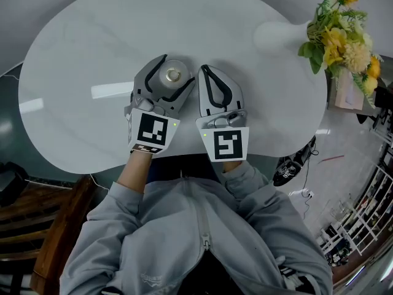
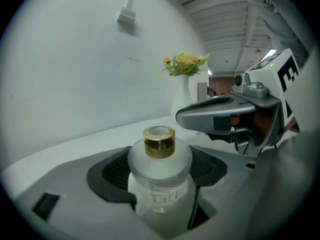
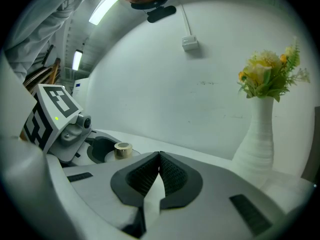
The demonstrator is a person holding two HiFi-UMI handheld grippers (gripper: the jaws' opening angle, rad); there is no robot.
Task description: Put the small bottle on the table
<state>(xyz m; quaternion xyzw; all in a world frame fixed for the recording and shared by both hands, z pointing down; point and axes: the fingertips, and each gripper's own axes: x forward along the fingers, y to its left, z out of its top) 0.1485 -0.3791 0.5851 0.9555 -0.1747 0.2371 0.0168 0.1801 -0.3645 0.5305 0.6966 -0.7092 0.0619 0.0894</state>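
Frosted small bottle [image 2: 160,159]: upright, gold-capped, pinched in left tool [image 1: 175,72], centre frame.
Right tool [image 3: 159,156]: pressed together, empty, just beside.
Desk [image 1: 123,29]: directly below bottle.

wall [image 3: 175,74]: plain white | table [image 1: 73,103]: white, glossy, rounded | chair [image 1: 37,226]: dark wood, near-left | vase [image 3: 257,134]: white, yellow flowers [image 1: 341,29] | strip lights [image 3: 104,8]: lit overhead | floor [image 1: 344,158]: pale

Legible text: none | faint print on my frosted glass bottle with gold collar [image 2: 160,176]: too blurred | logo, 6 o'clock on my grey zip jacket [image 1: 184,238]: too small
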